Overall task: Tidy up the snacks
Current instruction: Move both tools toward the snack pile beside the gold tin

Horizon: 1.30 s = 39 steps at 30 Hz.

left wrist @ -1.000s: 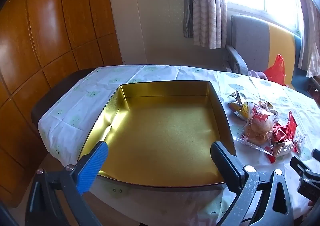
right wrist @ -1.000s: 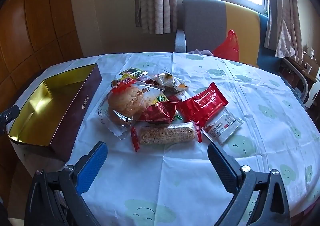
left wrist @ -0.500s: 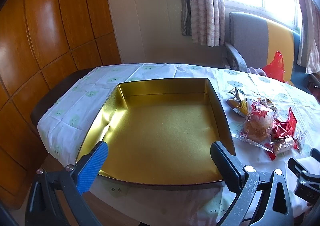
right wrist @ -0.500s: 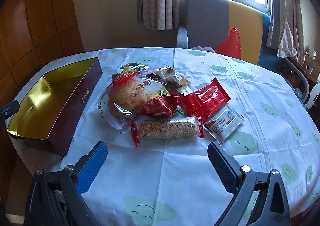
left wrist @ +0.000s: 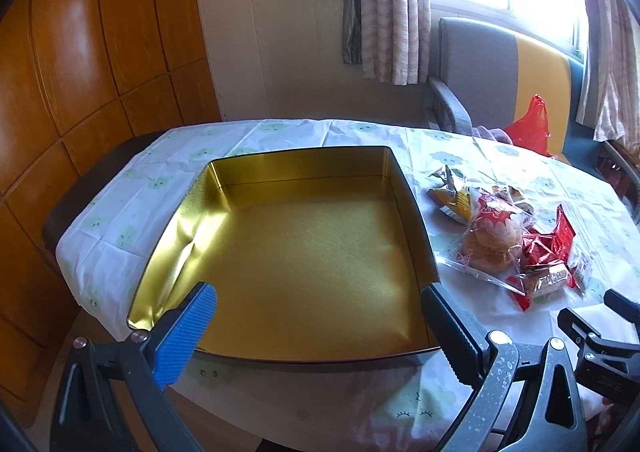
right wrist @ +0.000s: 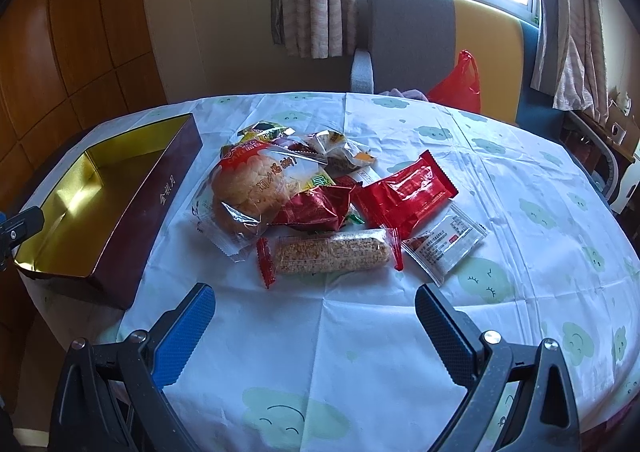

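An empty gold-lined tin box [left wrist: 304, 252] with dark red outer walls [right wrist: 152, 208] sits at the table's left edge. My left gripper [left wrist: 318, 308] is open and empty above the box's near rim. A pile of wrapped snacks lies right of the box: a bagged bun [right wrist: 252, 188], a puffed-rice bar [right wrist: 332, 254], a red packet [right wrist: 404, 190], a dark red foil packet [right wrist: 316, 208], a clear sachet [right wrist: 444, 244] and small wrappers [right wrist: 340, 148]. My right gripper [right wrist: 314, 310] is open and empty, just short of the rice bar.
The round table [right wrist: 520, 180] has a white cloth with green faces. A grey and yellow armchair [right wrist: 440, 36] holding a red plastic bag [right wrist: 458, 86] stands behind it, under a curtained window. Wooden panelling [left wrist: 80, 72] is on the left.
Both grippers have moved slightly forward and lower toward the table; the snack pile and the box look a little nearer. Both stay open. No object has moved.
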{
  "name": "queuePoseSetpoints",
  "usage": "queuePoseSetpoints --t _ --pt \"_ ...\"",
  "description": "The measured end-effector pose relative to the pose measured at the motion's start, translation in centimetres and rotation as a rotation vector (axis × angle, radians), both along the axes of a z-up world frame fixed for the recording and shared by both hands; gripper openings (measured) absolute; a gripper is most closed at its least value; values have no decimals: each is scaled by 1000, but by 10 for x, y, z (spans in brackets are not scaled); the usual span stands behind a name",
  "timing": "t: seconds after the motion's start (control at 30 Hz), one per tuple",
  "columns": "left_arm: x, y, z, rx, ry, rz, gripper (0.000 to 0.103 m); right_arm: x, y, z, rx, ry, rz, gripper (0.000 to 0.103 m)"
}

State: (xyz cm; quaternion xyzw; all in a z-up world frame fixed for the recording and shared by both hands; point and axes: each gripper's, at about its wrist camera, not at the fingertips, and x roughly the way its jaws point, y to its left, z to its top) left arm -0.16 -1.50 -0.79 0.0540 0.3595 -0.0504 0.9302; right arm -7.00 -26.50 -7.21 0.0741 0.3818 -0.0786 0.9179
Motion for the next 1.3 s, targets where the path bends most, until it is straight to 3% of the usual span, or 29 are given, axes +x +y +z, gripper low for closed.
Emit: queuePoseSetpoints --t 1.3 --pt "-8 -38 10 46 -19 -143 103 -7 -21 -20 24 60 -63 102"
